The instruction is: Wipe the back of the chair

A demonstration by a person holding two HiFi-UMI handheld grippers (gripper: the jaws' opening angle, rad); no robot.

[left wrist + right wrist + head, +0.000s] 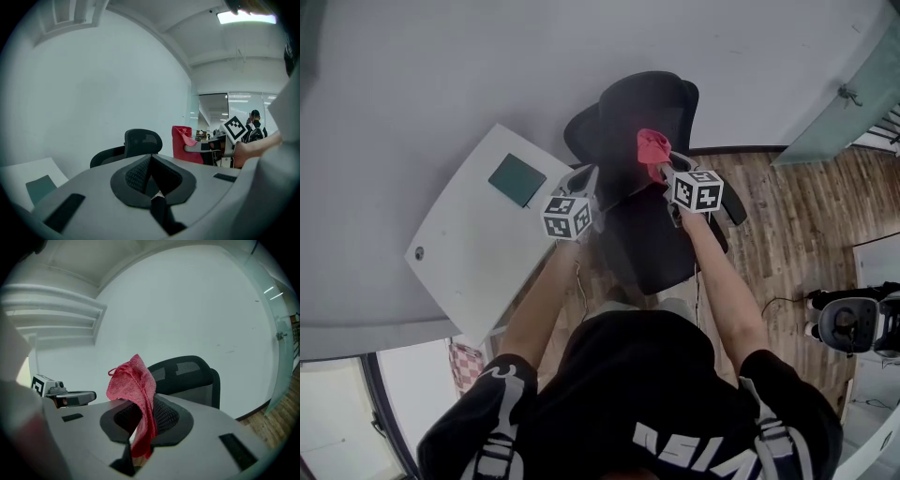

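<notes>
A person stands over a black mesh-backed office chair [649, 101] at the upper centre of the head view, with a two-jaw tool in each hand. The right claw [661, 170] is clamped on a crumpled red knitted cloth [652, 145], which bunches up above the jaws. The left claw [587, 184] sits at centre left with its jaws together and nothing between them. The wipe appears about to start. It would go best with the grip kept firm and the cloth's loose bulk pressed flat on the backrest. Overlapping strokes from the top edge downward should follow, since a bunched cloth is likely to skip over the mesh. The chair may swivel under pressure, so the empty claw could steady its frame. In the right gripper view the chair's back stands at centre right, just behind the raised cloth. In the head view the cloth overlaps the backrest, though whether they touch cannot be told. A white bench [469, 248] lies at left.
</notes>
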